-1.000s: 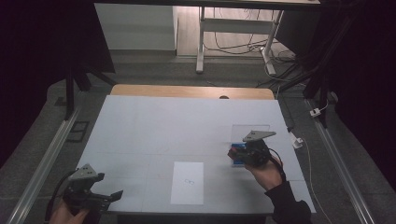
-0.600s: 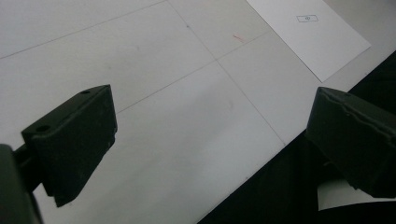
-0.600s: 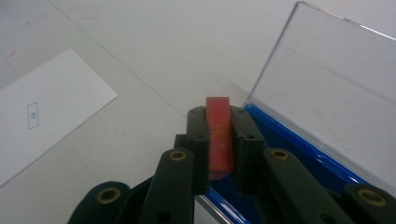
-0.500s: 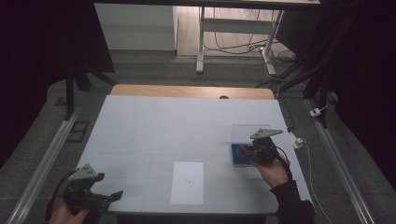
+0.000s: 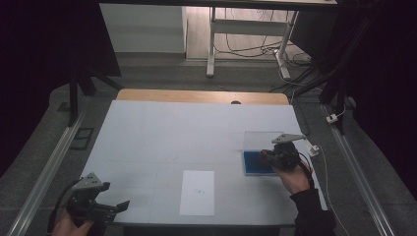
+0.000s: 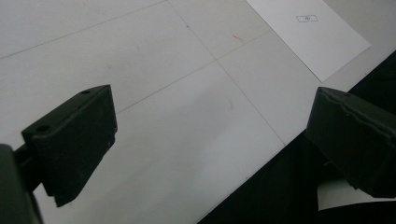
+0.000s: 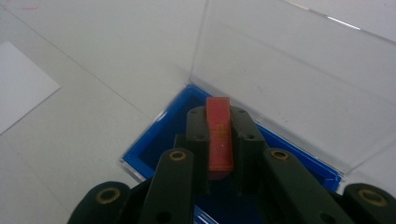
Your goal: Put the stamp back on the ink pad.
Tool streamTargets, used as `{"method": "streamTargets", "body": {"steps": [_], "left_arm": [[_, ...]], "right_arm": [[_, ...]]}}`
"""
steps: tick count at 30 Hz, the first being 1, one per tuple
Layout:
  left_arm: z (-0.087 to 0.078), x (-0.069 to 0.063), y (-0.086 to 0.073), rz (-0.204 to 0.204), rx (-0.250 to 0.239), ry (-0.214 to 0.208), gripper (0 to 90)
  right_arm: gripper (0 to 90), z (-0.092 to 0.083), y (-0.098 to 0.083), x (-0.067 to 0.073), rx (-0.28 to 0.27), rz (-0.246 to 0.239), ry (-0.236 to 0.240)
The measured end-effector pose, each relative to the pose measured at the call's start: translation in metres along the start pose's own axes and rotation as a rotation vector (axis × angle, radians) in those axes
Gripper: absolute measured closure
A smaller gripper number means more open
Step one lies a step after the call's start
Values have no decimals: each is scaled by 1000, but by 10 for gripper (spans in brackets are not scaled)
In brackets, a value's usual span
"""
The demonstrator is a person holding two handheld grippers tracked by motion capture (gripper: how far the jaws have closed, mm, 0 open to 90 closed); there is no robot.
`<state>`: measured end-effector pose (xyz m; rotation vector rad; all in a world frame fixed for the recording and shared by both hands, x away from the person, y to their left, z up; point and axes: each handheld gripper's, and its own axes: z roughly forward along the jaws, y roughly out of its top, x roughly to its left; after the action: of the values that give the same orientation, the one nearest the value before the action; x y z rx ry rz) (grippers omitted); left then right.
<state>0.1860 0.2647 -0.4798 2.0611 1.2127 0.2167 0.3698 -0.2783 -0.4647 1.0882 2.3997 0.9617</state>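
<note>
My right gripper fingers clamp a red block over the open blue box, clear lid up. Left gripper fingers wide apart, empty, over the table.

Dim room; grey floor, white desk frame, cables beyond white table.

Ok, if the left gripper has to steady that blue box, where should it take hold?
Judging by its pose, the blue box is best gripped across its low front wall, coming from the person's side. The clear lid stands open along the far edge, and the right gripper, shut on the red piece, hangs over the tray.
</note>
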Motion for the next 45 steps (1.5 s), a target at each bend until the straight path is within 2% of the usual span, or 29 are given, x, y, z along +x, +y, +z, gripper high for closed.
{"method": "streamTargets", "body": {"steps": [8,21,29,39,45], "left_arm": [[0,0,0,0,1,0,24],[0,0,0,0,2,0,24],[0,0,0,0,3,0,23],[0,0,0,-1,1,0,24],[0,0,0,-3,-1,-1,24]], "right_arm": [[794,4,-3,-6,18,-3,-20],[792,18,-8,-7,73,-18,-9],[789,18,-8,-9,70,-2,-1],[649,11,-5,-8,25,23,-5],[519,3,-2,-3,-5,53,5]]}}
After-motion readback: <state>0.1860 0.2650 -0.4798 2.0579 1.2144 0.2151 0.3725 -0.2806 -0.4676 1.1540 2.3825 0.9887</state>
